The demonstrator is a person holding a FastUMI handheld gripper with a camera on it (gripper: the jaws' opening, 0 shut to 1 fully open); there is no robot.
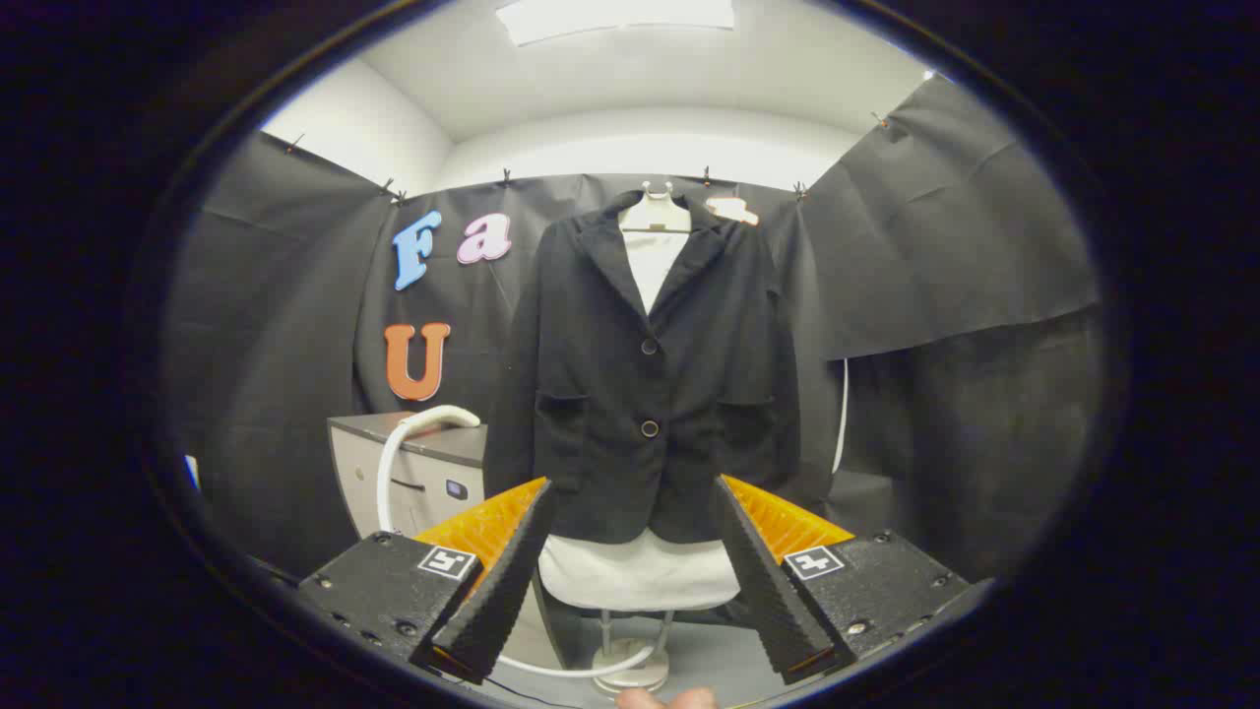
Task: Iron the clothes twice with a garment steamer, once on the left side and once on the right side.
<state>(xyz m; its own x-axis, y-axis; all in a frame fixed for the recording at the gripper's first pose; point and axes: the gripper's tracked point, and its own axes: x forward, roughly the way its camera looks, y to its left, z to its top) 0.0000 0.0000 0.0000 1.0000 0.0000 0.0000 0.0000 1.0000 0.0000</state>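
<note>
Hanging dead ahead, well beyond the fingers: jacket (645, 384), buttoned over a white form (640, 571), standing upright on a stand (630, 670) so both front panels are facing out flat, ready for a pass down each side. Sitting off to its left, a cabinet (418, 473), with a white hose (418, 433) arching up over its top edge and another stretch of it curling round the stand base below (steamer head itself not clearly showing; judging it to be somewhere along that hose). Holding wide apart, gripping nothing: gripper (635, 581), fingers framing the jacket hem, squared up on the garment from a distance. Judging nothing steamed yet; tool pickup coming first. Peeking in under the fingers, a fingertip (664, 699), steadying the rig.
</note>
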